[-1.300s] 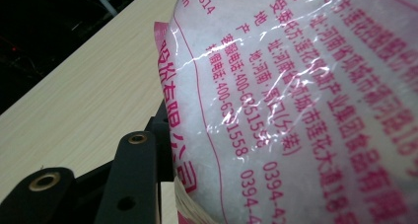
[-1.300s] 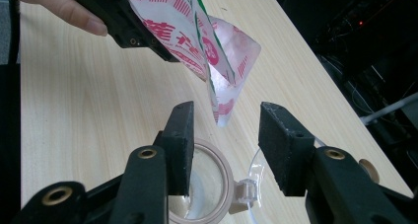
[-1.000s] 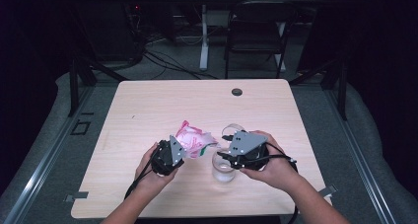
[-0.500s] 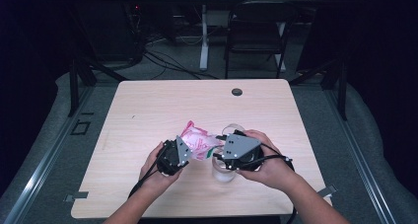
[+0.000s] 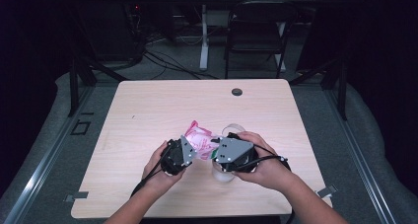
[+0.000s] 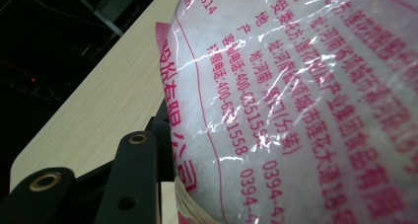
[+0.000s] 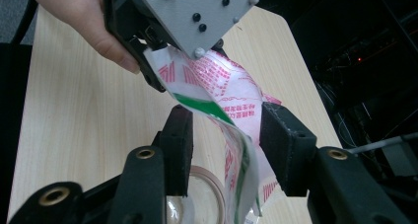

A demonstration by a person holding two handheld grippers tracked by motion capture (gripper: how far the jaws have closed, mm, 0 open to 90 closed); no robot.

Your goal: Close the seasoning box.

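A pink-and-white printed plastic bag (image 5: pixel 199 136) is lifted off the wooden table (image 5: pixel 148 115), in front of the person. My left gripper (image 5: pixel 192 154) is shut on the bag's near corner; its view is close against the bag (image 6: pixel 296 100), with one black finger (image 6: pixel 135 179) at the lower left. My right gripper (image 7: pixel 229 150) stands open, and the bag's loose green-edged flap (image 7: pixel 236 150) hangs between its pads without being pinched. Just below the jaws stands a clear glass (image 7: pixel 207 189), which the high view shows under the right gripper (image 5: pixel 215 154) as a clear glass (image 5: pixel 223 174).
A clear round rim (image 5: pixel 235 130) lies just beyond the right hand. A dark grommet (image 5: pixel 237 92) sits near the table's far edge. Behind the table stand a folding chair (image 5: pixel 256 31) and cables on the floor.
The two grippers have drawn closer together. My left gripper has carried the bag right, toward the glass, and my right gripper has come in around the bag's flap.
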